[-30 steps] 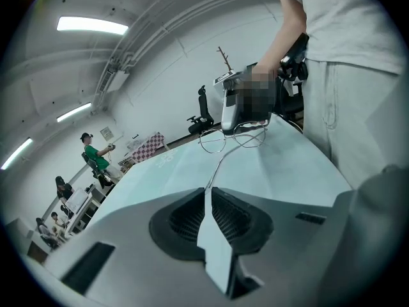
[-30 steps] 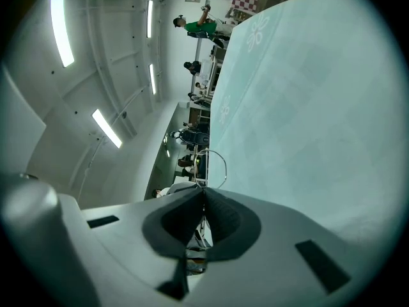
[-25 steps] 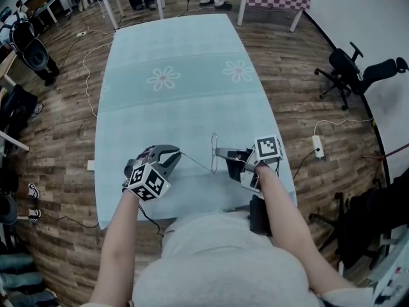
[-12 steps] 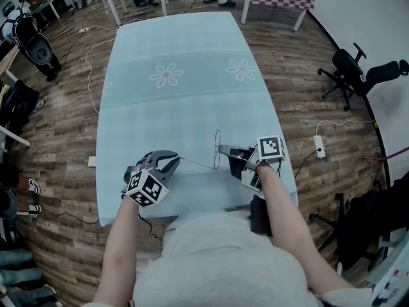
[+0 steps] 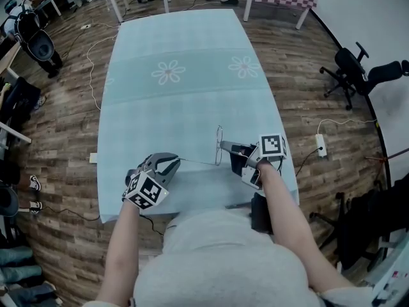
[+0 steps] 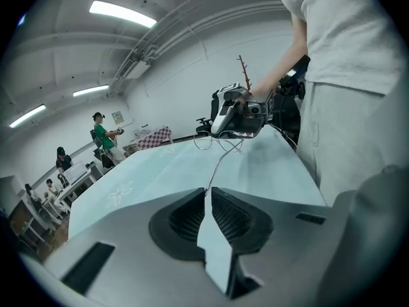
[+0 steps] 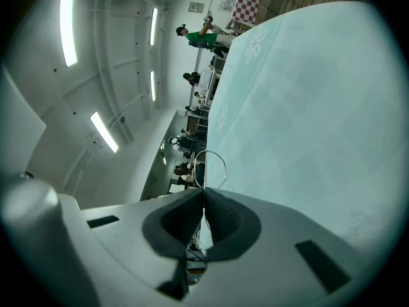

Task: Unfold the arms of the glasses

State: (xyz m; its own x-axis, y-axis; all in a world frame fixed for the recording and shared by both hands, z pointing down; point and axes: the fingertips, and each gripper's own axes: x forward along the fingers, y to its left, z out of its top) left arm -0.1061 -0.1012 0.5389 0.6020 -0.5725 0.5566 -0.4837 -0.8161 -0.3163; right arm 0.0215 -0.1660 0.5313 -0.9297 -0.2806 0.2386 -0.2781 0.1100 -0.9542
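Holding glasses (image 5: 218,146) (left gripper (image 5: 175,163) pinching arm (image 5: 198,162)).

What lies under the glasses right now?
Only the pale blue flowered tablecloth; the glasses hang above it between left gripper and right gripper. The cloth hides the tabletop.

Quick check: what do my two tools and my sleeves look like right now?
The left tool and right tool have grey bodies and dark ribbed pads, each bearing a white cube with black square markers. The shirt is light grey, short-sleeved.
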